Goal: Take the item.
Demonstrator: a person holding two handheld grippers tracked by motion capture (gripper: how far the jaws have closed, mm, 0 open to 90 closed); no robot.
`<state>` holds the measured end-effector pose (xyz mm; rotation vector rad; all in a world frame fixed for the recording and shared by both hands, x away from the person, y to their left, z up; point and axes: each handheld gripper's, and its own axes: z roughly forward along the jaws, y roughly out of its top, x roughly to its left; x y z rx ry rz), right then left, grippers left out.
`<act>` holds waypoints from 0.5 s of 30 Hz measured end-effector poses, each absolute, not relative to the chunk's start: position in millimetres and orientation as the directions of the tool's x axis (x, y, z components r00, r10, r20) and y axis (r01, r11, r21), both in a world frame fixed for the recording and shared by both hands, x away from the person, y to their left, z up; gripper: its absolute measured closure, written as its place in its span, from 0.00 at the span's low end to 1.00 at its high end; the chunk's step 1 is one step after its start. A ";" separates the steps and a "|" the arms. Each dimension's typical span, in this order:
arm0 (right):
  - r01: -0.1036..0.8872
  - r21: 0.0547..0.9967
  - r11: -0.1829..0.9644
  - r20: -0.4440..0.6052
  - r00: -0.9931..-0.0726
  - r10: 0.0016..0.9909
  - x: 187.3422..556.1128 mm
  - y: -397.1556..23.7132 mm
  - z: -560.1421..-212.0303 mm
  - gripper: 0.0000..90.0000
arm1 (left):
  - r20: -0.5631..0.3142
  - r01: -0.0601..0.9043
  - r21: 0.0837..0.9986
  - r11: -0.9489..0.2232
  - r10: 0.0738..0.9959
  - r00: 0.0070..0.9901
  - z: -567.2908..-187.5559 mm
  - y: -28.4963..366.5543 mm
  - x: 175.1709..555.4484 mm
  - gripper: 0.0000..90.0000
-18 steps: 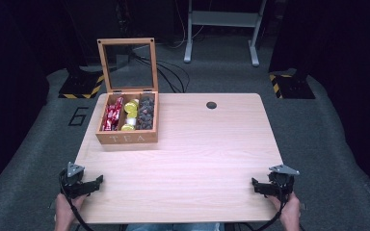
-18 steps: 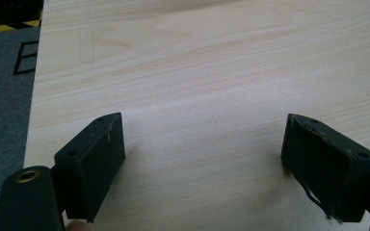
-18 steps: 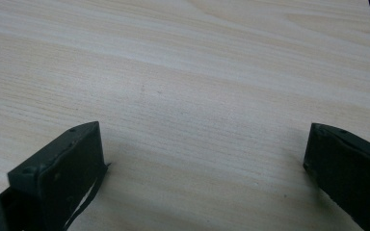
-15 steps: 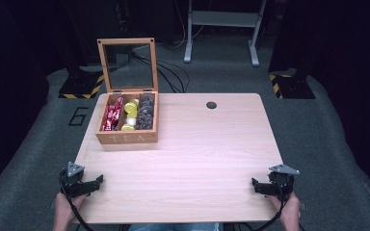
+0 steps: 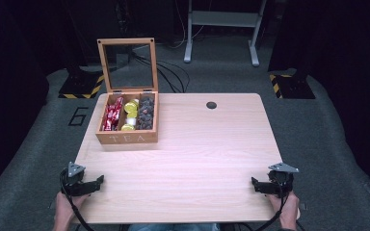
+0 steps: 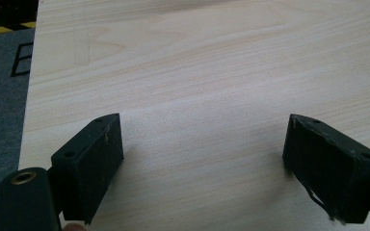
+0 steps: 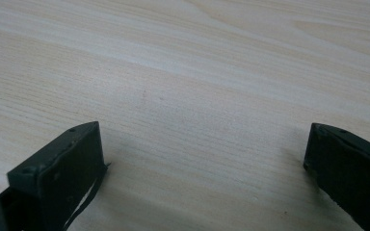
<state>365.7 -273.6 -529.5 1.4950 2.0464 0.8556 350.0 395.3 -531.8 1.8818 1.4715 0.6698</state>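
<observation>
A wooden tea box [image 5: 126, 137] marked TEA stands at the table's far left, its glass lid [image 5: 127, 65] raised upright. Inside lie red packets [image 5: 111, 114], yellow packets [image 5: 130, 110] and dark packets [image 5: 145, 112] in three compartments. My left gripper [image 5: 98, 181] rests at the near left corner, open, with bare wood between its jaws [image 6: 202, 159]. Open too is my right gripper [image 5: 254, 184] at the near right edge, nothing between its jaws [image 7: 204, 163]. Both are far from the box.
The light wooden table [image 5: 197, 154] has a round cable hole [image 5: 211, 105] near its far edge. Grey carpet surrounds it, with a metal stand [image 5: 221, 29] and cables behind. Yellow-black striped bases [image 5: 79, 89] sit on the floor.
</observation>
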 end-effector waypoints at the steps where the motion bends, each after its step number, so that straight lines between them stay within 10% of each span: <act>1: 0.665 0.715 0.215 -0.006 -0.303 0.953 365.9 -273.7 -529.6 0.00 | 0.003 0.639 0.752 -0.162 0.970 0.241 -531.8 395.3 350.1 0.15; 15: 0.657 0.721 0.222 -0.021 -0.299 0.954 364.9 -271.8 -529.3 0.00 | -0.032 0.635 0.760 -0.139 0.968 0.250 -527.4 396.3 354.1 0.13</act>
